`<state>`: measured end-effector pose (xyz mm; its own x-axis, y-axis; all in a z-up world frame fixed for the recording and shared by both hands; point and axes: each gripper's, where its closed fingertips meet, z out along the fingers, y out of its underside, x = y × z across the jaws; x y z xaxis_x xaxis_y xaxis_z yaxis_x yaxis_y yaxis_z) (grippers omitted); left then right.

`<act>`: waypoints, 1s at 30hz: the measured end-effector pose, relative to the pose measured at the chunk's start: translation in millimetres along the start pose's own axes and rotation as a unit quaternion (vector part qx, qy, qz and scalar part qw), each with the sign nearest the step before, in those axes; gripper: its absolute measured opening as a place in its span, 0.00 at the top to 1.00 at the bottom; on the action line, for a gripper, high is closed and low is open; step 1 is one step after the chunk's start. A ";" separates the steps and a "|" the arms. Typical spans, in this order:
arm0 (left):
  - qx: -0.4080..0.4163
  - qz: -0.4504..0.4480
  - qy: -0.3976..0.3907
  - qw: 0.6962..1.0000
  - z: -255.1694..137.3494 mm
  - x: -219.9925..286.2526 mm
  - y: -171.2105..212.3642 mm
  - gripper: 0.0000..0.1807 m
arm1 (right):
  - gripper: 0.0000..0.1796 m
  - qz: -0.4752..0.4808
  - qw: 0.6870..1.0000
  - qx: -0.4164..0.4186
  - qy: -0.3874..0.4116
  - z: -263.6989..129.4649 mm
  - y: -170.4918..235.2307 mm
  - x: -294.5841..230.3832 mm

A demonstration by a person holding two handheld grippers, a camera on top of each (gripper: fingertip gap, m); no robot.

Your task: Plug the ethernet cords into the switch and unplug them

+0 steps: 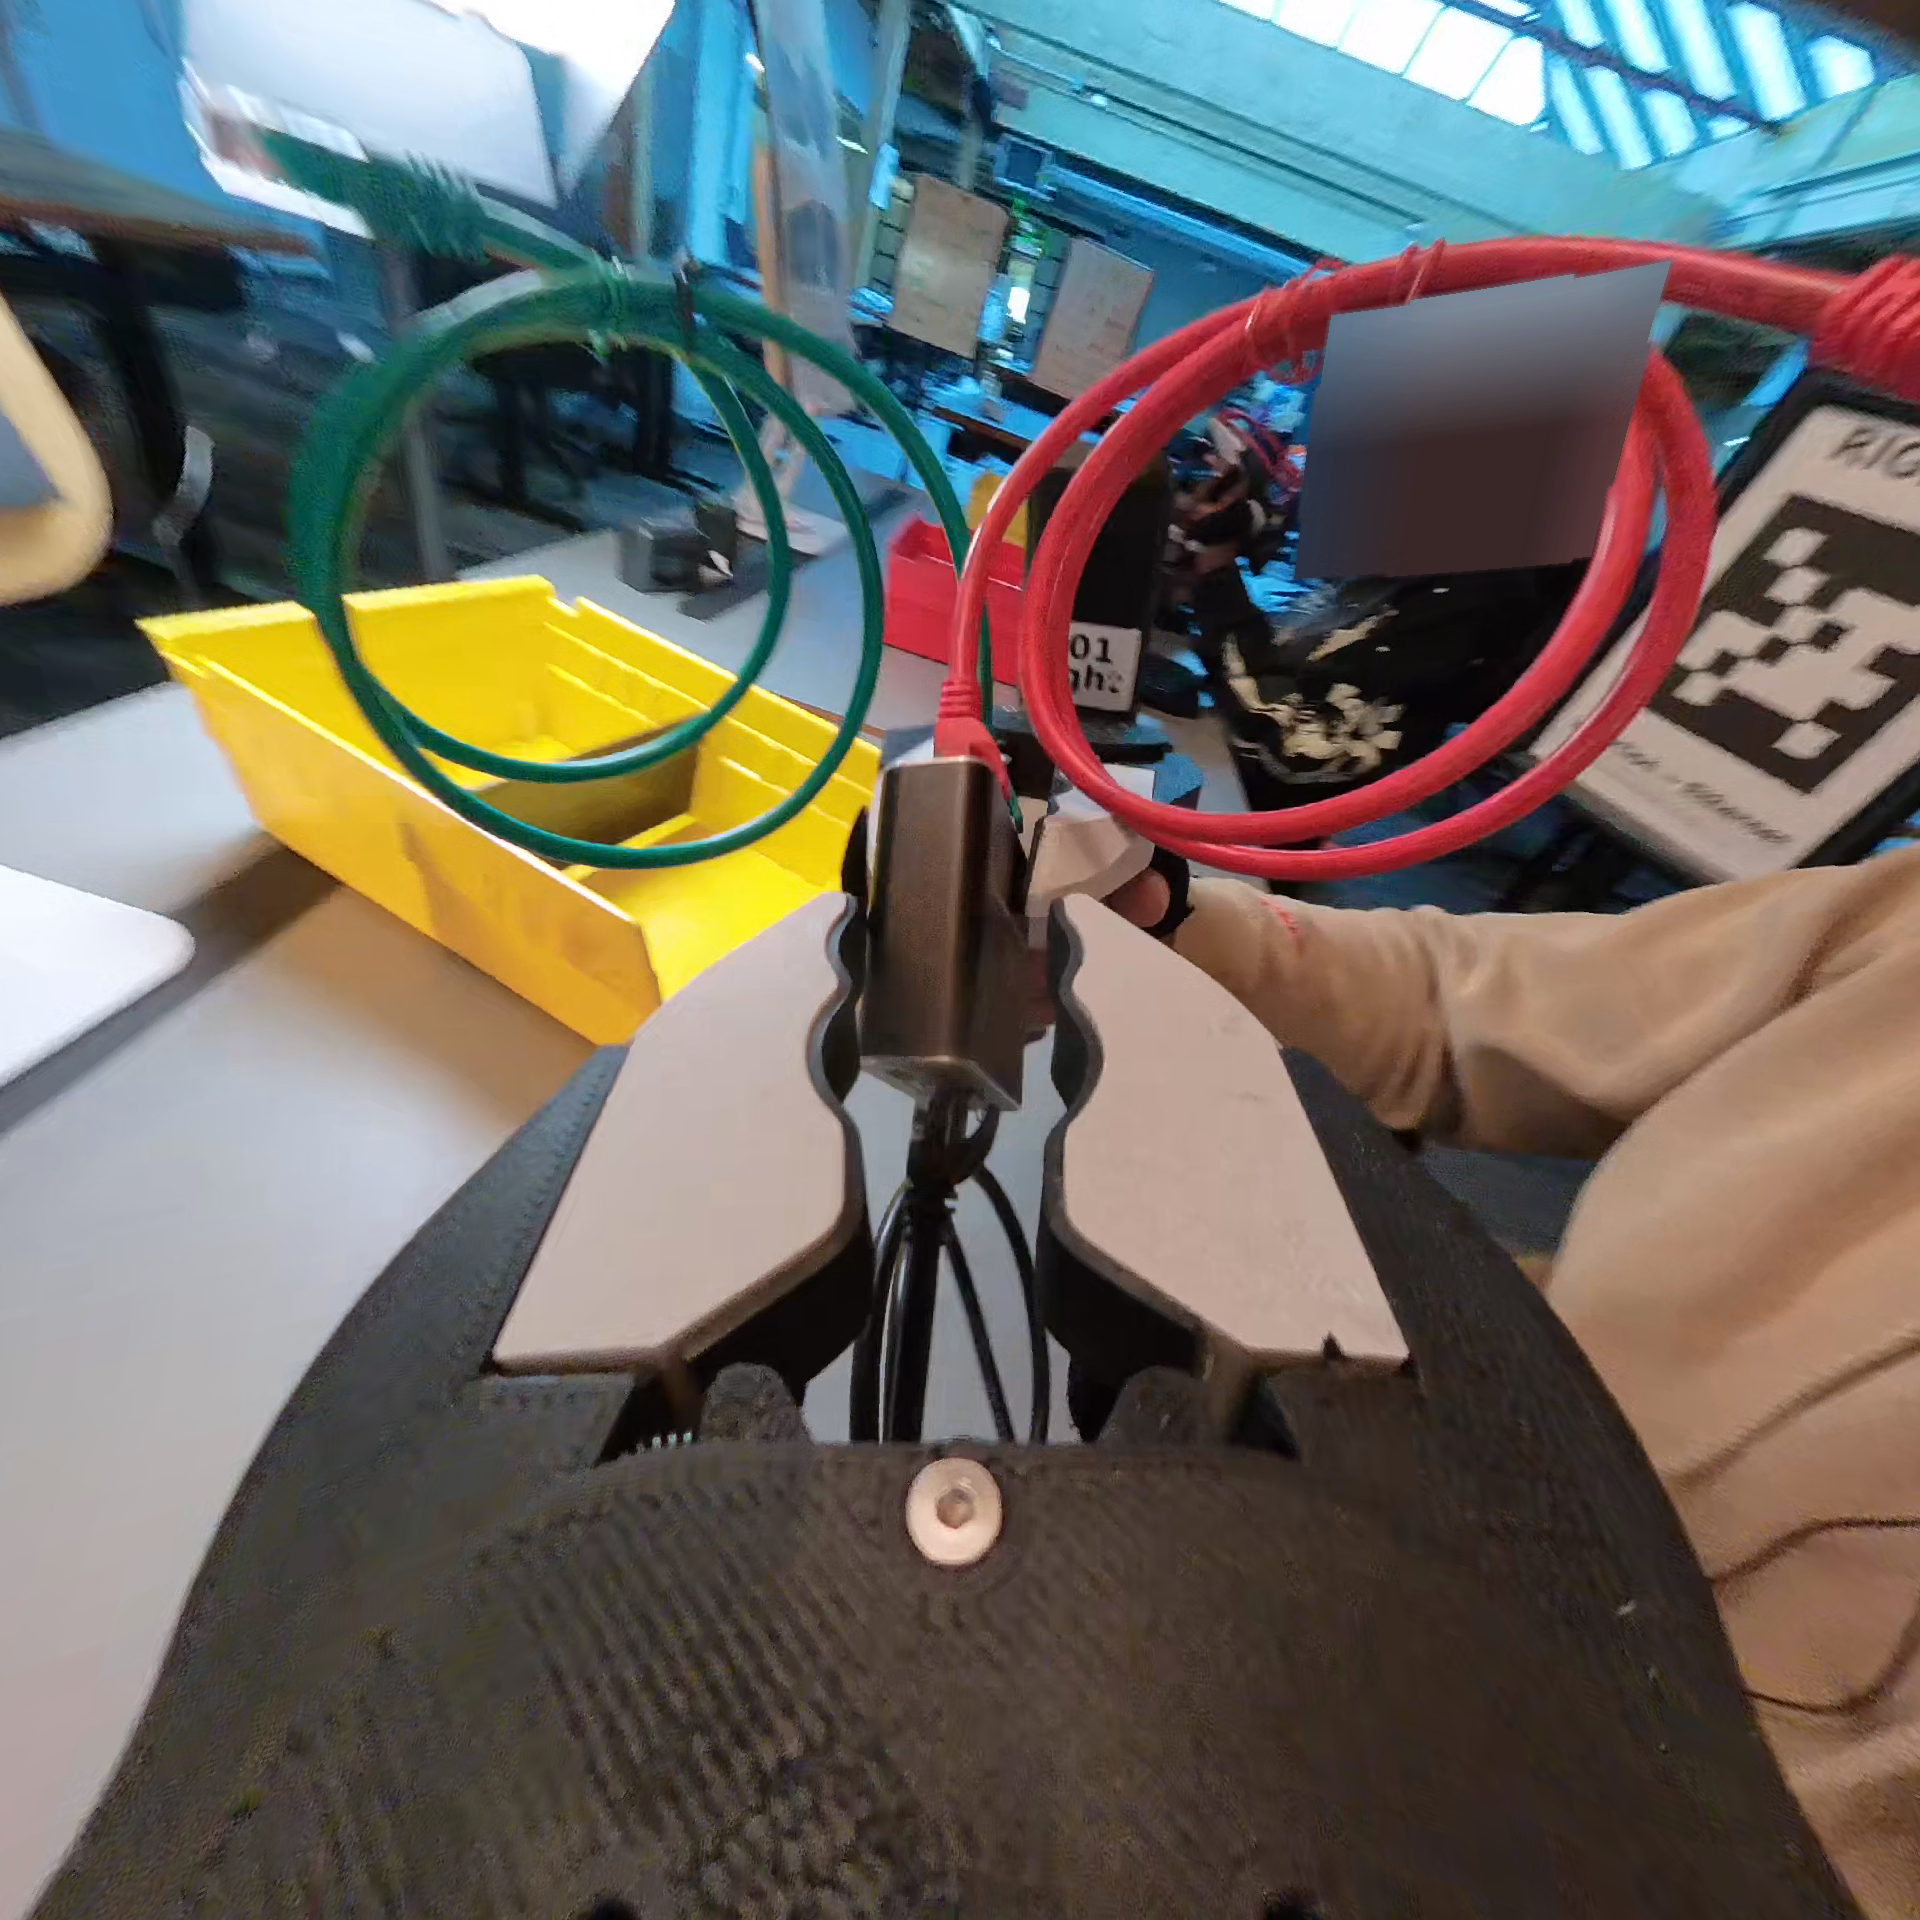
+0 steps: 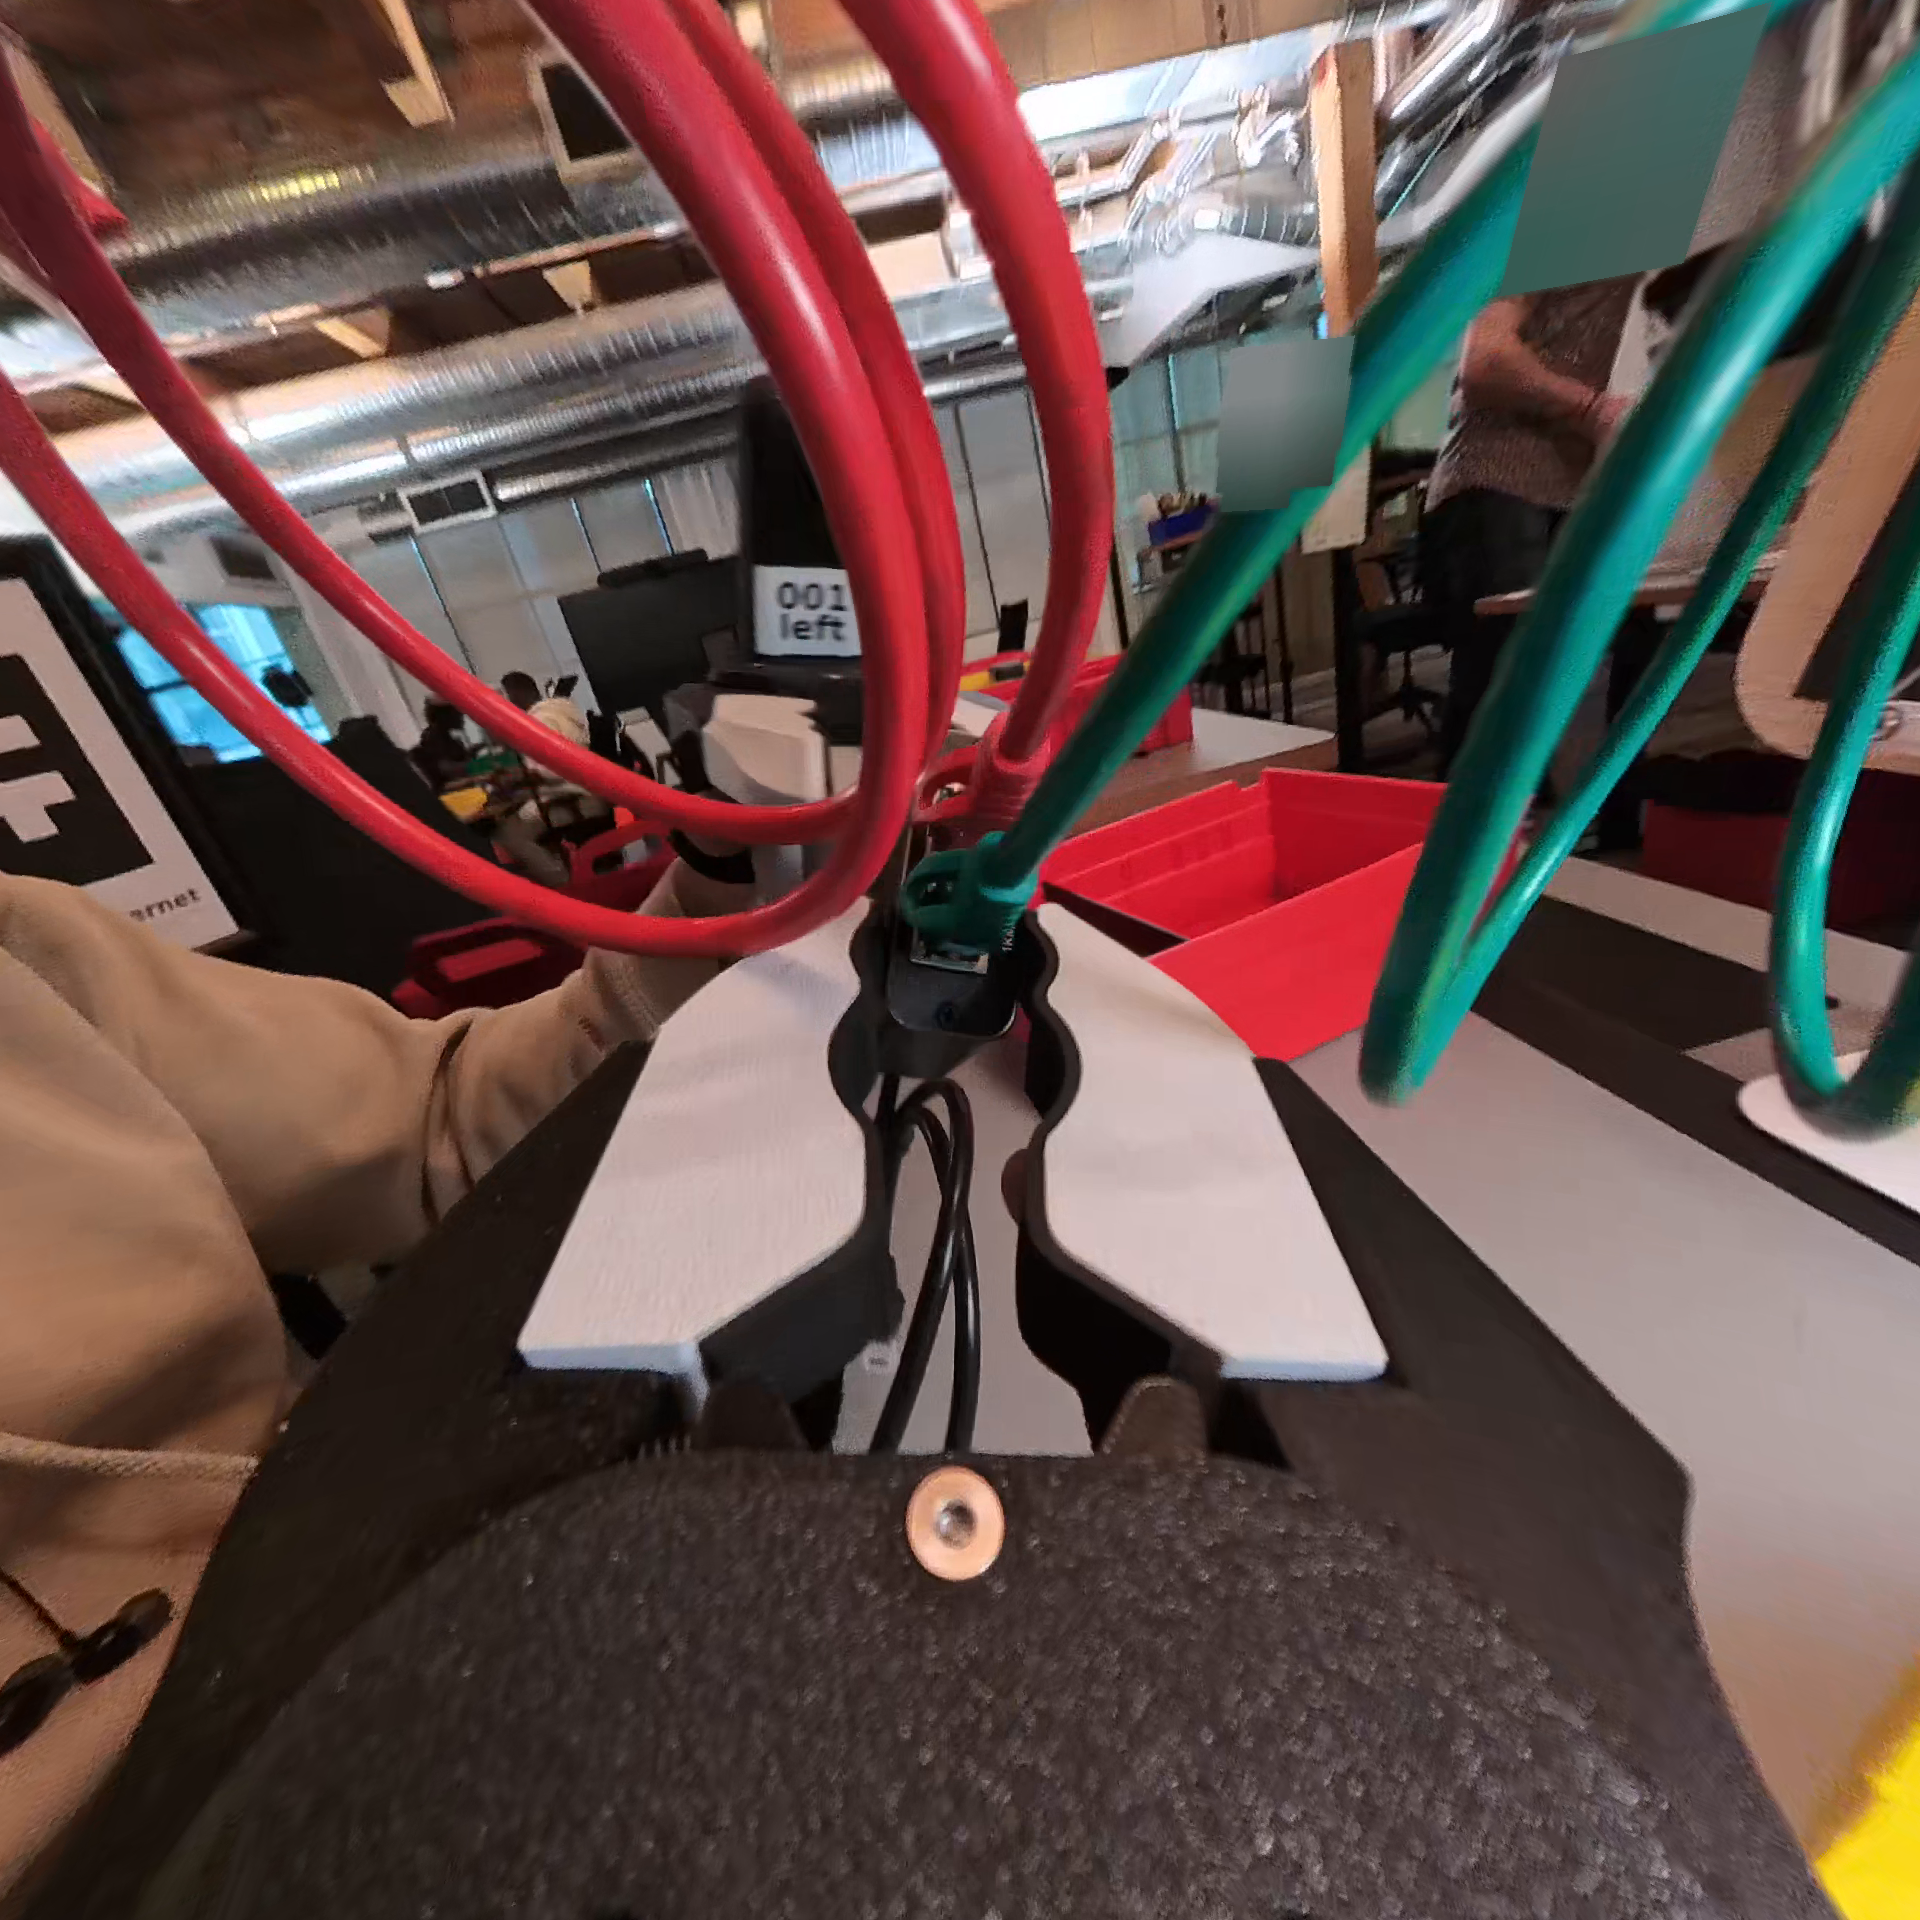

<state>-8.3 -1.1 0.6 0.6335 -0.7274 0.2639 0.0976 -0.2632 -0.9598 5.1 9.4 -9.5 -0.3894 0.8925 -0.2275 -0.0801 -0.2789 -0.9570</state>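
Observation:
My left gripper (image 1: 951, 914) is shut on a small metal switch (image 1: 935, 914) and holds it upright above the table. A red ethernet cord (image 1: 1351, 582) is plugged into its top end and loops up to the right. A green ethernet cord (image 1: 582, 540) loops up to the left, and its plug sits behind the red one. In the right wrist view my right gripper (image 2: 951, 935) closes on the dark port end of the switch (image 2: 945, 1003), right under the green plug (image 2: 961, 894) and the red plug (image 2: 1003, 790). A black cable (image 2: 940, 1247) hangs from the switch.
A yellow bin (image 1: 499, 790) stands on the grey table (image 1: 208, 1143) to the left. A red bin (image 2: 1278, 904) stands behind the switch. A black-and-white marker board (image 1: 1808, 644) stands at the right. A tan sleeve (image 1: 1558, 1018) reaches in from the right. Left and right tips are no more than a few centimetres apart.

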 end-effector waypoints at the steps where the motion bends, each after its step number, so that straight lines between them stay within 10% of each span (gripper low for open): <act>1: 0.010 0.019 -0.019 1.000 -5.4 1.0 -7.7 0.81 | 0.87 0.001 1.000 0.012 0.005 -3.0 -3.7 2.9; 7: 0.030 0.067 -0.045 0.996 -17.4 24.1 -27.9 0.84 | 0.87 0.003 0.995 0.093 0.043 -23.8 -30.3 19.9; 15: -0.005 -0.160 0.165 0.973 66.3 69.2 31.5 0.84 | 0.87 0.001 0.981 0.189 0.030 -44.6 -63.0 12.6; 21: 0.202 -0.178 0.027 0.963 50.1 11.6 -5.1 0.85 | 0.87 -0.005 0.979 0.205 0.019 -44.3 -63.2 10.6; 30: 0.222 -0.142 -0.022 0.964 46.0 -2.5 -3.1 0.79 | 0.87 0.077 0.966 0.246 -0.016 -40.5 -53.1 15.3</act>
<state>25.1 30.7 -1.4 0.5630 -0.6362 0.5275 0.5848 -0.1444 -0.7982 40.5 52.2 30.5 -0.4595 0.8172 -0.3478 -0.4413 -0.5499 -0.7091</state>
